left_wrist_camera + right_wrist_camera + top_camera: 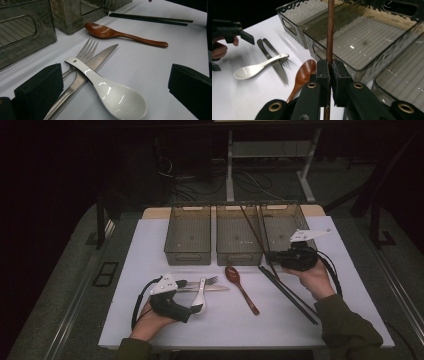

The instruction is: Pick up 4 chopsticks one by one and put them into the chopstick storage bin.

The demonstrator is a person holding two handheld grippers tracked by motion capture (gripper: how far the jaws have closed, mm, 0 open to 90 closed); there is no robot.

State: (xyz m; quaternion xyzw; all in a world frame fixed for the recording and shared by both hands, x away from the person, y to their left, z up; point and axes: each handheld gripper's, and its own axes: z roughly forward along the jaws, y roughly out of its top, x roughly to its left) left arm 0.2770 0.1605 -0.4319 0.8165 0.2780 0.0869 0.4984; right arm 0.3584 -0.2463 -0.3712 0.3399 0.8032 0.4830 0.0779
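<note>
At the right of the table (150,330), just near of the three bins: right gripper (278,257), fingers pinching a brown chopstick (252,232) that slants up over the middle bin (239,255) and right bin (280,227); left bin (187,254) beside them; black chopsticks (287,294) on the table under the hand; wooden spoon (241,288) to their left; farther left, white spoon (107,91) crossing fork (86,51) and knife (100,58); left gripper (115,87) over these, fingers spread, touching nothing.
</note>
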